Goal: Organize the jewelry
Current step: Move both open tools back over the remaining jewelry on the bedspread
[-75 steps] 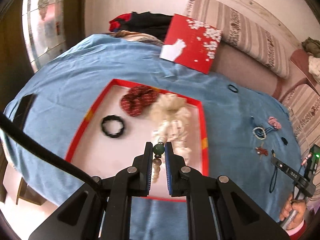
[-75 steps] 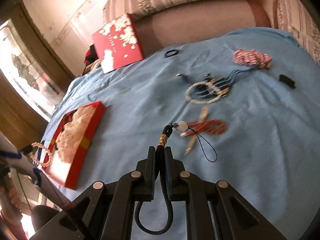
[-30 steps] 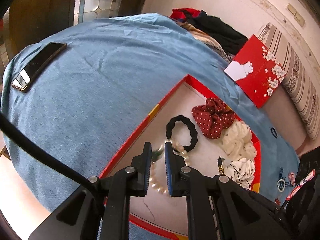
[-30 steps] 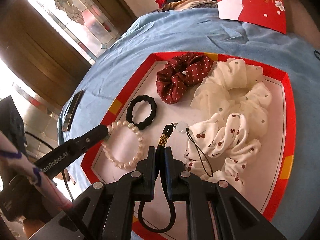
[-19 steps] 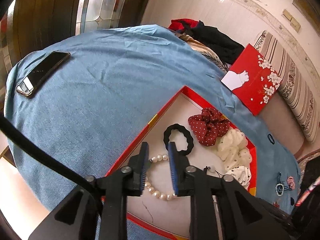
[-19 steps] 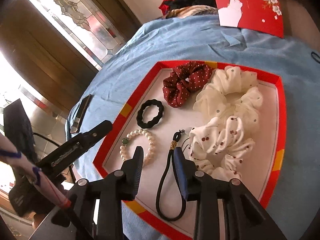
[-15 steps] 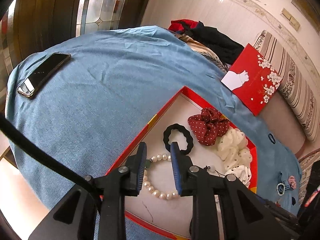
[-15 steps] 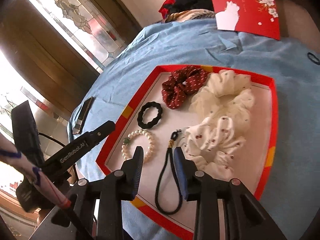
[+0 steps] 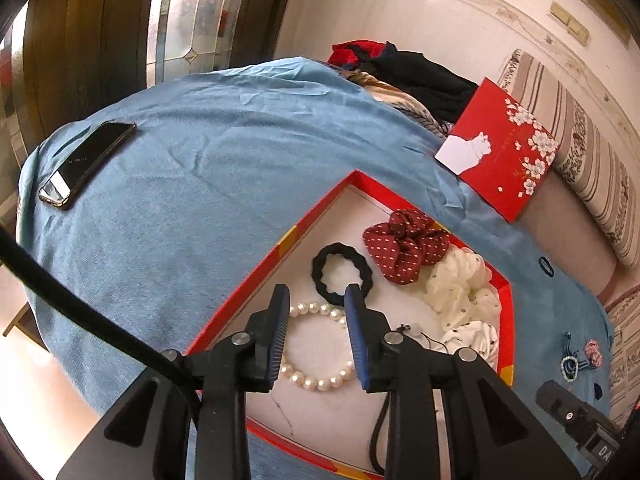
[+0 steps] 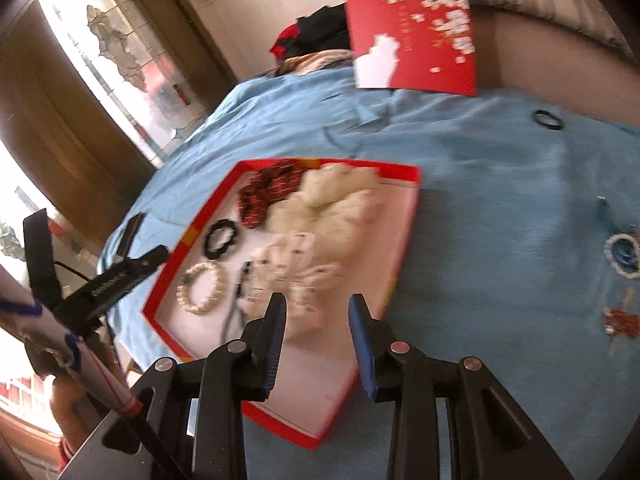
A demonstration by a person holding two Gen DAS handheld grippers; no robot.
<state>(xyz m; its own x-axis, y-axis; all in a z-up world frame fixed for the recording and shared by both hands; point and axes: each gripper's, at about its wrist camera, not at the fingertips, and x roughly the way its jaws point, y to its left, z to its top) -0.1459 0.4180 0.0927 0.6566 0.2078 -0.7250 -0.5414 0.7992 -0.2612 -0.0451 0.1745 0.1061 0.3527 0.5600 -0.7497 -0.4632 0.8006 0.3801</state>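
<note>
Left wrist view: left hand-held gripper released, jaws just opening, empty above pearl bracelet lying inside red tray. Right hand-held gripper released, empty; black cord charm beside bracelet in tray. Remaining jewelry well apart, outside tray, awaiting sorting.

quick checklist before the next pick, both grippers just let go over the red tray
1. Left gripper clear of the white pearl bracelet: ok. Jaws have just opened; the bracelet lies flat in the red-rimmed tray.
2. Right gripper empty: ok. Jaws just opened, nothing between them.
3. Black cord strap with gold band inside the tray: ok, beside the bracelet.
4. Black wavy hair tie and red polka-dot scrunchie undisturbed: ok.
5. Items left on the blue cloth: not ok. White bead loop with blue cord, red charm and thin black ring remain outside.
6. Right view sharpness: not ok, blurred.
</note>
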